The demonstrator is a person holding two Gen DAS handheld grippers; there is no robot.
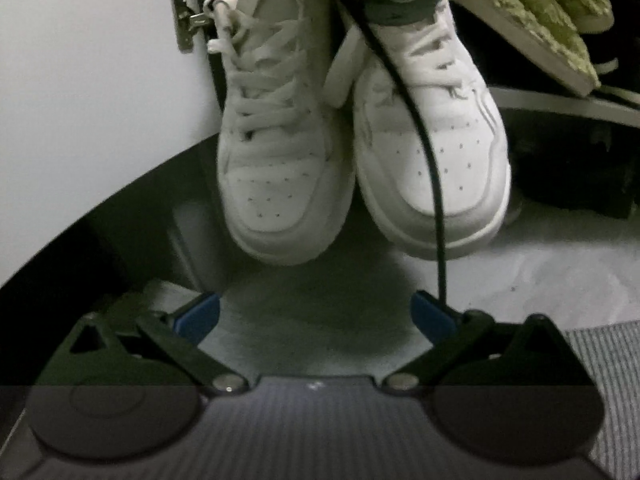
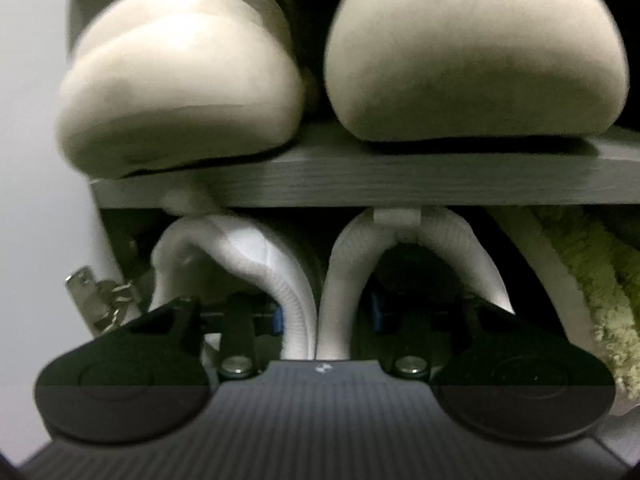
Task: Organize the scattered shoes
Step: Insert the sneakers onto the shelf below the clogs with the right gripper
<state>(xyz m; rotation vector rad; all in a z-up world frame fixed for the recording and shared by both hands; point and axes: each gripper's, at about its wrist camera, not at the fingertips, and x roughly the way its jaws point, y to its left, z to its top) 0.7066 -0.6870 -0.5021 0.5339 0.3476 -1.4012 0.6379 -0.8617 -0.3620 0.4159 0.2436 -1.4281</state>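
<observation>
Upper left of the left wrist view: white cabinet door (image 1: pixel 80 80), metal hinge (image 1: pixel 184 22) just beside a lace. Centre: white sneakers (image 1: pixel 276 140) side by side, touching, toes toward the lens, above pale floor (image 1: pixel 520 272). Below: left gripper (image 1: pixel 316 316) level, spread wide, holding nothing, open room between pads and toes. Upper right: green slippers (image 1: pixel 552 20) crowding close. Right wrist view: right gripper (image 2: pixel 325 314) reaching in under grey shelf (image 2: pixel 360 184), pinching both sneakers' inner collars together; cream shoes (image 2: pixel 180 92) on the shelf, little headroom.
</observation>
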